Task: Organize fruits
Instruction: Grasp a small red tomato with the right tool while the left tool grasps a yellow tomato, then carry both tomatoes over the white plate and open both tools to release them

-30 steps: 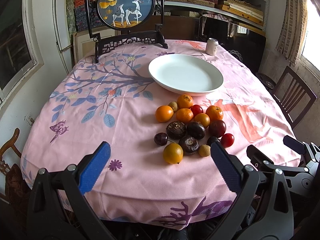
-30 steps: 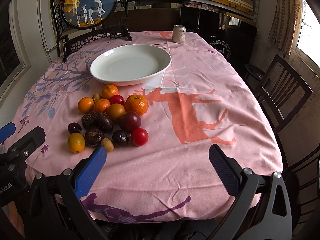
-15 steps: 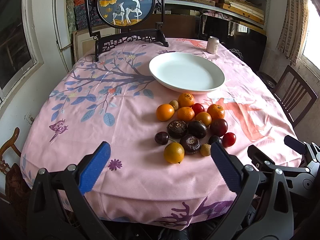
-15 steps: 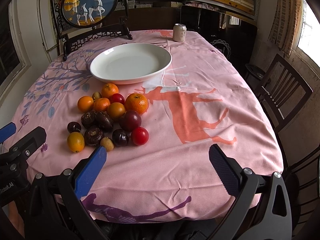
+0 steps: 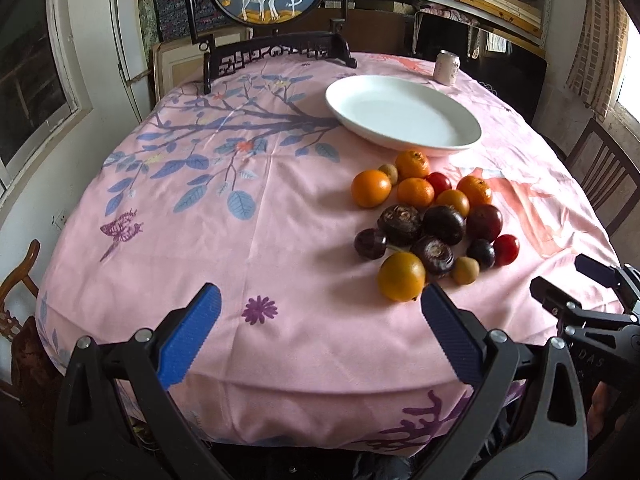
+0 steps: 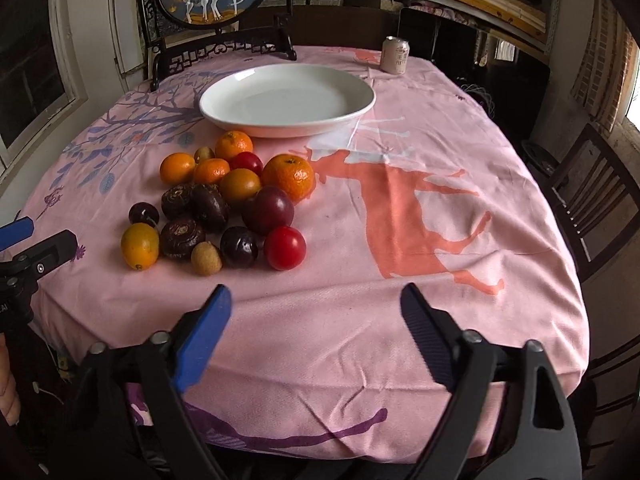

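A pile of fruit (image 5: pixel 430 216) lies on the pink tablecloth: oranges, dark plums, brown round fruits and red tomatoes; it also shows in the right wrist view (image 6: pixel 224 204). A white oval plate (image 5: pixel 402 114) sits empty just behind the pile, also in the right wrist view (image 6: pixel 288 98). My left gripper (image 5: pixel 320 304) is open and empty over the near table edge, left of the pile. My right gripper (image 6: pixel 316 300) is open and empty over the near edge, right of the pile.
A drink can (image 6: pixel 395 55) stands at the far end of the table. A framed round deer picture on a dark stand (image 5: pixel 272 4) stands at the back left. A wooden chair (image 6: pixel 592 196) is at the right side.
Both grippers have moved forward and a little lower over the near table edge, so the fruit and plate appear larger. Nothing on the table has moved.
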Demonstrator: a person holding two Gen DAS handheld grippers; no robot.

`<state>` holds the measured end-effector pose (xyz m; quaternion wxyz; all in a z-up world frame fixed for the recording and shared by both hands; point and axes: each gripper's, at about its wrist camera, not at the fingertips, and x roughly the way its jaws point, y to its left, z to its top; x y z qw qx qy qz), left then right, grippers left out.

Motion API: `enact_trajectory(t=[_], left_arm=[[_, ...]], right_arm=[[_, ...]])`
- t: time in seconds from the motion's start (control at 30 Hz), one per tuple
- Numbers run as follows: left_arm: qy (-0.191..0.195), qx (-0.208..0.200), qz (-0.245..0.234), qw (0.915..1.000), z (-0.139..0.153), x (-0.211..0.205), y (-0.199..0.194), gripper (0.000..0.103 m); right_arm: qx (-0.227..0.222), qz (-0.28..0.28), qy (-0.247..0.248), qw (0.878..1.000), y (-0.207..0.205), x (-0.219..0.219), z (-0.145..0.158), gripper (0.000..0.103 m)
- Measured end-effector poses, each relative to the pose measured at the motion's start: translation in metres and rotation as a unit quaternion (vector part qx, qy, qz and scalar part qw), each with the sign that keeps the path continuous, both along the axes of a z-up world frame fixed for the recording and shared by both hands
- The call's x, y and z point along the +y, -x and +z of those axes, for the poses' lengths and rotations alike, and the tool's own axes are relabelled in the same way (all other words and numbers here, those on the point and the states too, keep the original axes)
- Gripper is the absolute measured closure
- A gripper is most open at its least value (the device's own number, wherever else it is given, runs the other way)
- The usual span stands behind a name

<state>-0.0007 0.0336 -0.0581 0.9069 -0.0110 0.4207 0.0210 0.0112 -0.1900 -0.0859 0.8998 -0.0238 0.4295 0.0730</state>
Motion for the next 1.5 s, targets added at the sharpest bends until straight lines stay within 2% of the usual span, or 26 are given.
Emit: enact_trajectory(t=[0.03, 0.07, 0.27, 0.3, 0.33, 0.4, 0.53, 0.7, 0.73, 0.77, 0.8, 0.87, 0.93, 1.0, 1.33, 1.5], left_arm=[[0.005, 0.009, 0.001, 0.9999, -0.005, 0.003, -0.002, 0.002], [0.009, 0.016, 0.003, 0.9998, -0.008, 0.006, -0.003, 0.002], [0.026, 0.033, 0.002, 0.9991, -0.018, 0.008, -0.010, 0.002], [0.026, 0.033, -0.001, 0.9991, -0.018, 0.006, -0.011, 0.002], [0.026, 0.034, -0.007, 0.9991, -0.019, 0.003, -0.012, 0.002], [0.028, 0.041, -0.020, 0.9986, -0.022, -0.003, -0.016, 0.002], [0.038, 0.058, -0.034, 0.9970, -0.029, -0.013, -0.027, 0.002], [0.047, 0.055, -0.044, 0.9964, -0.033, -0.025, -0.040, 0.003], [0.046, 0.056, -0.048, 0.9962, -0.034, -0.029, -0.042, 0.005], [0.043, 0.059, -0.050, 0.9961, -0.036, -0.033, -0.044, 0.016], [0.041, 0.064, -0.052, 0.9957, -0.038, -0.036, -0.046, 0.035], [0.048, 0.082, -0.058, 0.9938, -0.043, -0.040, -0.052, 0.054], [0.039, 0.075, -0.056, 0.9948, -0.043, -0.044, -0.052, 0.057], [0.054, 0.076, -0.062, 0.9937, -0.043, -0.045, -0.053, 0.067], [0.065, 0.023, -0.086, 0.9939, -0.011, -0.046, -0.039, 0.068], [0.064, 0.007, -0.095, 0.9933, 0.010, -0.044, -0.047, 0.068]], right_arm=[[0.013, 0.007, -0.016, 1.000, -0.005, -0.002, -0.004, 0.049], [0.020, 0.012, -0.031, 0.999, -0.010, -0.003, -0.008, 0.052], [0.041, 0.034, -0.064, 0.997, -0.039, -0.001, -0.019, 0.053], [0.043, 0.039, -0.068, 0.996, -0.043, 0.000, -0.021, 0.054], [0.049, 0.042, -0.073, 0.995, -0.048, 0.000, -0.025, 0.065], [0.043, 0.047, -0.084, 0.994, -0.052, 0.000, -0.026, 0.072], [0.036, 0.031, -0.081, 0.996, -0.050, -0.006, -0.020, 0.073], [0.024, 0.012, -0.069, 0.997, -0.038, -0.021, -0.013, 0.073], [0.024, 0.012, -0.070, 0.997, -0.036, -0.024, -0.013, 0.073], [0.024, 0.012, -0.072, 0.997, -0.035, -0.026, -0.013, 0.073], [0.025, 0.012, -0.075, 0.997, -0.034, -0.028, -0.013, 0.073], [0.024, 0.011, -0.080, 0.996, -0.033, -0.031, -0.014, 0.073], [0.023, 0.011, -0.083, 0.996, -0.033, -0.033, -0.014, 0.073], [0.024, 0.013, -0.085, 0.996, -0.033, -0.034, -0.014, 0.073], [0.011, 0.023, -0.097, 0.995, -0.029, -0.031, -0.004, 0.073], [0.003, 0.037, -0.100, 0.994, -0.037, -0.027, 0.005, 0.073]])
